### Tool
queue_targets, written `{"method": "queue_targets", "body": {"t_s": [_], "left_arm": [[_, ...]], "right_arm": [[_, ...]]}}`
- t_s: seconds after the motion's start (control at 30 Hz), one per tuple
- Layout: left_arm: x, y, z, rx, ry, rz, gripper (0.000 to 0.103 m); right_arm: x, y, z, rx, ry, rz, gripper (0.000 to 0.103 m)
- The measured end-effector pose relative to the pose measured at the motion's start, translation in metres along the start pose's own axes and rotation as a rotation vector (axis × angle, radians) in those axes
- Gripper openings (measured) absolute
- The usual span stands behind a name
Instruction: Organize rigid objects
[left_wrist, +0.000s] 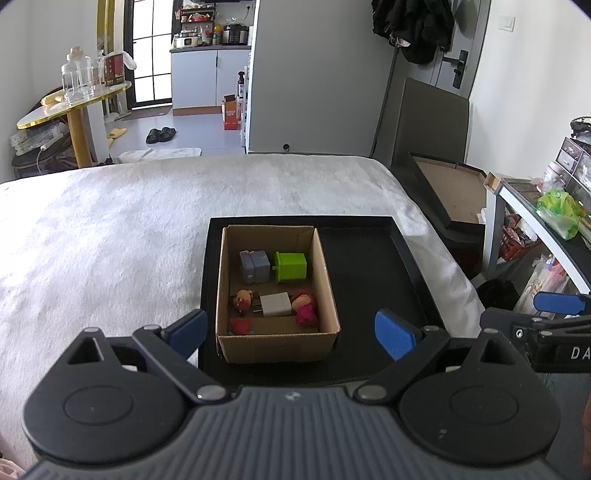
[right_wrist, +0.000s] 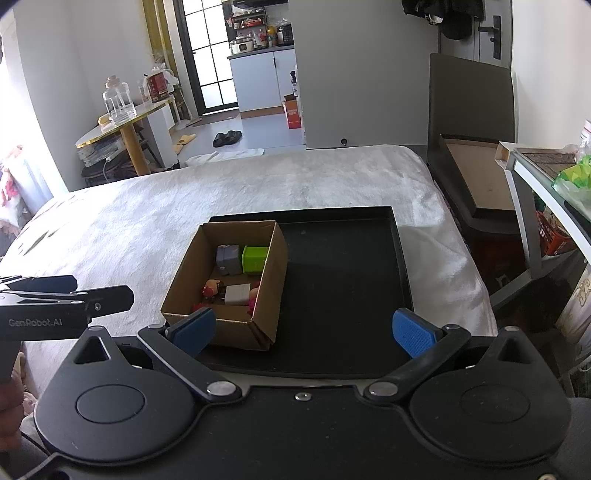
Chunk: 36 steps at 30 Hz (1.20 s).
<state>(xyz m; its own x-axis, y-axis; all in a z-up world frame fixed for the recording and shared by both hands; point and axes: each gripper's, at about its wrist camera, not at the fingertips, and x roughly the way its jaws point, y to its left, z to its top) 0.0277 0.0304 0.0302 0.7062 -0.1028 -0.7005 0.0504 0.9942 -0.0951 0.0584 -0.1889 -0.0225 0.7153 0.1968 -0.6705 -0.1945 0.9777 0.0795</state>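
Six or so small rigid pieces inside the cardboard box (left_wrist: 277, 291), centre of the left wrist view: grey block (left_wrist: 255, 266) and green block (left_wrist: 291, 266) along the far side; white block (left_wrist: 276, 304) nearer, flanked by a brown figurine (left_wrist: 242, 300) on its left and a pink figurine (left_wrist: 304, 305) on its right; a red piece (left_wrist: 241, 326) half hidden behind the near wall. Box on the left half of the black tray (left_wrist: 369, 266); right half of tray bare. Tray on the white blanket (left_wrist: 110, 236).

Left gripper (left_wrist: 291, 332) low centre of its frame, blue fingers spread wide, nothing between them, aligned with the box's near edge. Right gripper (right_wrist: 304, 328) likewise spread and unloaded, facing the tray's bare half, box at its left finger.

Judged step: either start of unpacking onto the tray or end of packing; cannot tell which. Next move, if unpacking: descent past the box wall, pinch on one block's flat sides, clear of neighbours.
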Motion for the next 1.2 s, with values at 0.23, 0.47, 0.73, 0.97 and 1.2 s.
{"method": "queue_targets", "body": {"t_s": [0.23,0.47,0.73,0.97,1.2], "left_arm": [[0.0006,0.0005,-0.0003,-0.002,-0.001,0.0,0.097],[0.0008,0.001,-0.0005,-0.004,0.001,0.003,0.097],[0.0008,0.0012,-0.0009,-0.005,0.005,0.0,0.097],[-0.0006,0.0003,-0.0014,-0.001,-0.001,0.001,0.097],[-0.0016,-0.0006,-0.0027,0.003,-0.004,-0.008,0.097]], "right_arm": [[-0.0014,0.0005,0.0002,0.002,-0.01,-0.004,0.103],[-0.0011,-0.0006,0.0011,0.004,-0.01,-0.003,0.103],[-0.0002,-0.0012,0.0004,0.006,-0.007,-0.007,0.103],[-0.0001,-0.001,0.0001,0.007,-0.007,-0.006,0.103],[-0.0005,-0.0007,0.0003,0.01,-0.004,-0.008,0.103]]}}
